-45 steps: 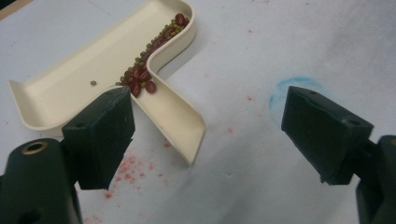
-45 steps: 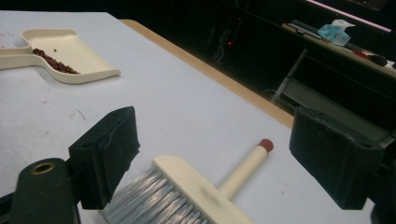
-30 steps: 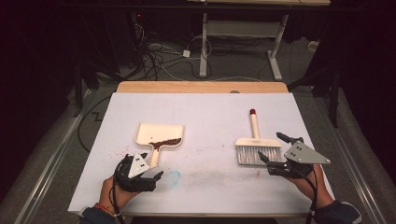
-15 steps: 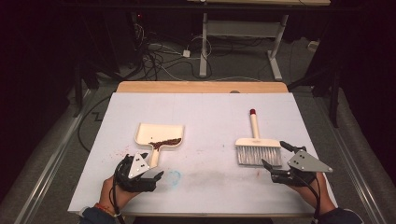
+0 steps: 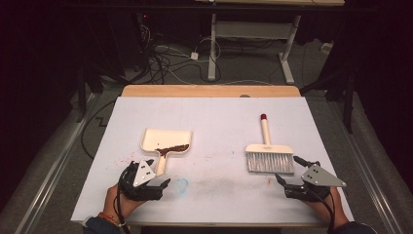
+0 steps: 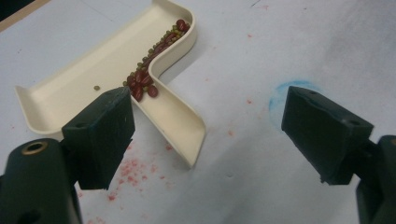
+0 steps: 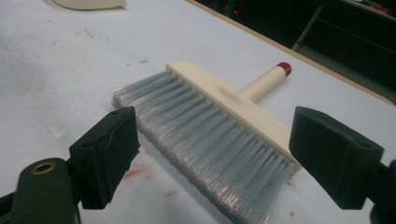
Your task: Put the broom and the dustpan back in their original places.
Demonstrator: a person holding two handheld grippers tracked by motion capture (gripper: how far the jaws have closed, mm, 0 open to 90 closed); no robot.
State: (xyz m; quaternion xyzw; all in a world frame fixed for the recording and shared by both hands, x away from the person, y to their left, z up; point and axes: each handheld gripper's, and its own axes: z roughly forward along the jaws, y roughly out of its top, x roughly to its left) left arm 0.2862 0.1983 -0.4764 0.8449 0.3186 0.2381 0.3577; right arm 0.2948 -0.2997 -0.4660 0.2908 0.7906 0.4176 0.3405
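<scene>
Two grippers (image 5: 156, 183) (image 5: 287, 181) wide open, empty

One dustpan (image 5: 167, 143), one brush (image 5: 269, 155), two tools, many beans (image 6: 148, 79).

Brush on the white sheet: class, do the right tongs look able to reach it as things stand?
Probably yes. The right tongs stand open just short of the brush, bristles facing them, with nothing between them.
</scene>
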